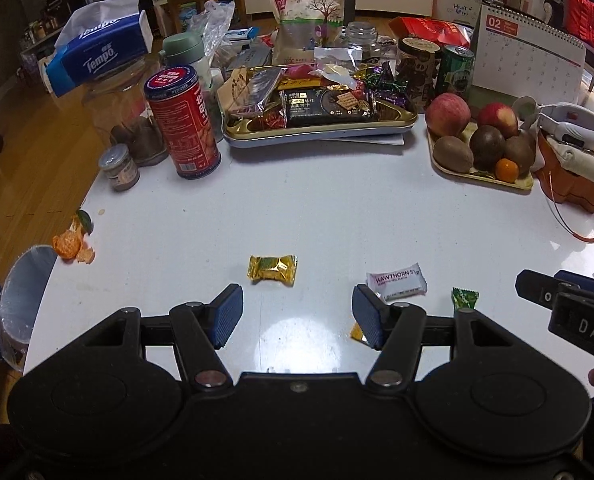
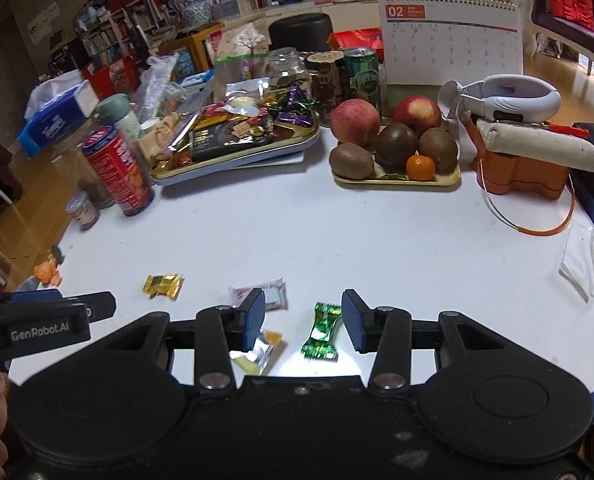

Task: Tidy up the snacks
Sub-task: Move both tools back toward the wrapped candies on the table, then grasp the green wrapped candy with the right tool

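Note:
Several loose snacks lie on the white table (image 1: 297,208). A gold-wrapped candy (image 1: 273,269) lies just ahead of my open left gripper (image 1: 297,312); it also shows in the right wrist view (image 2: 163,285). A white Hawthorn packet (image 1: 397,285) lies by the left gripper's right finger and also shows in the right wrist view (image 2: 275,294). A green-wrapped candy (image 2: 321,330) lies between the fingers of my open right gripper (image 2: 303,322), not gripped. A yellow-and-silver packet (image 2: 261,350) lies under its left finger. A gold tray (image 1: 317,130) heaped with snacks stands at the back.
A fruit tray (image 1: 481,148) with apples and kiwis stands back right, beside an orange box (image 1: 569,184). A red can (image 1: 183,124), small jar (image 1: 119,168) and tissue pack (image 1: 101,48) stand back left. Orange peel (image 1: 71,244) lies at the left edge.

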The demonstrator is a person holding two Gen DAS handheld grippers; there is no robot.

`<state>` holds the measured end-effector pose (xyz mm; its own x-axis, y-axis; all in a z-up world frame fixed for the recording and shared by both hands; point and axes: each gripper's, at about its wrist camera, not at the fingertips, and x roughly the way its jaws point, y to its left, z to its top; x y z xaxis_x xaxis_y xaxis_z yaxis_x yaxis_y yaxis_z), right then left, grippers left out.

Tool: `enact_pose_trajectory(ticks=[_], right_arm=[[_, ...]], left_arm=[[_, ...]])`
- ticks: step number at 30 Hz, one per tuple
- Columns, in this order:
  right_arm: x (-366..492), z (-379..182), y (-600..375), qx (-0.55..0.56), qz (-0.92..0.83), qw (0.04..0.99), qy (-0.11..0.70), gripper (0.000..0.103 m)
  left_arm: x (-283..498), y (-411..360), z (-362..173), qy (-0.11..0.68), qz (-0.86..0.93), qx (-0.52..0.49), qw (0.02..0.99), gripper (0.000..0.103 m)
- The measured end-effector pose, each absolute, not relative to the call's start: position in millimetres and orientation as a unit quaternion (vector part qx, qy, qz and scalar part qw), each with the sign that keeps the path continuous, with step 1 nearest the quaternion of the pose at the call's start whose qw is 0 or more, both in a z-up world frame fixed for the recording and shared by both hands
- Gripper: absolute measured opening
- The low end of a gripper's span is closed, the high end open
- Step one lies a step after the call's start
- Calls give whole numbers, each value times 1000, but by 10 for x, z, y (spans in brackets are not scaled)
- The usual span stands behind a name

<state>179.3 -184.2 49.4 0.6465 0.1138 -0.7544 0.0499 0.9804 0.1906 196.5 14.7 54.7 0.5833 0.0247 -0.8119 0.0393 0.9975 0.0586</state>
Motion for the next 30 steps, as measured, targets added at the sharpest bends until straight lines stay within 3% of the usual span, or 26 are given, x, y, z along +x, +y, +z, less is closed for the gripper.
enact_pose_trajectory(ticks=[15, 30], right_arm=[[2509, -167, -2028, 173, -43, 822, 541, 39], [2621, -134, -1883, 156, -42, 822, 546, 37]], left_arm=[[2499, 278, 61, 538, 20, 7, 843, 63], [2692, 470, 57, 558, 29, -65, 826, 63]])
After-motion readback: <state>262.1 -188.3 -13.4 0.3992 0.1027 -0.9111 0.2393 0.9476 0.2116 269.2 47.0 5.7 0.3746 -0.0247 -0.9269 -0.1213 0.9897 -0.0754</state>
